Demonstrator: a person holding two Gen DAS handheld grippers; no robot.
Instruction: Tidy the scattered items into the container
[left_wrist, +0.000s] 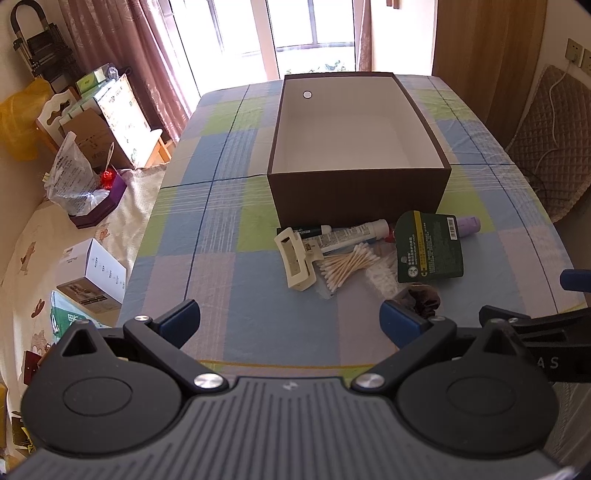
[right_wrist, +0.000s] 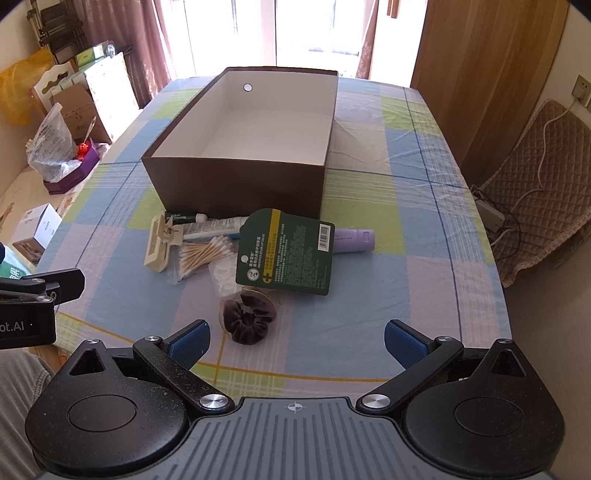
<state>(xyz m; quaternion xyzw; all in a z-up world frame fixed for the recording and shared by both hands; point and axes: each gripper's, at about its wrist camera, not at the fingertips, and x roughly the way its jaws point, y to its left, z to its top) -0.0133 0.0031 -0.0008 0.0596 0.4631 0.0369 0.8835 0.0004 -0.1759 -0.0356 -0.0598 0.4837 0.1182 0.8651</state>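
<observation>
Left gripper: the left gripper (left_wrist: 290, 323) sits at the bottom of its own view with its blue pads spread wide apart and nothing between them.
Right gripper: the right gripper (right_wrist: 295, 341) is at the bottom of its view, pads spread wide too, holding nothing.
Box: the big brown cardboard box with white inside (right_wrist: 236, 184) stands in the upper middle of the frame on the checked blue, green and pink tablecloth (right_wrist: 369, 295) — nothing shows inside it.
Pile: the small things lie just in front of the box, close together.
Card: the dark green lip balm card with a yellow stripe (right_wrist: 286, 251) lies flat in the middle, partly over other things.
Clip: the cream plastic hair clip (right_wrist: 160, 242) lies at the left of the pile.
Swabs: the bundle of wooden cotton swabs (right_wrist: 201, 254) lies just right of the clip.
Tube: the white squeeze tube (right_wrist: 221, 227) lies along the box front.
Bottle: the little purple bottle (right_wrist: 354, 240) lies on its side, poking out right of the card.
Scrunchie: the dark brown velvet hair scrunchie (right_wrist: 249, 319) lies nearest the right gripper — low in the frame.
</observation>
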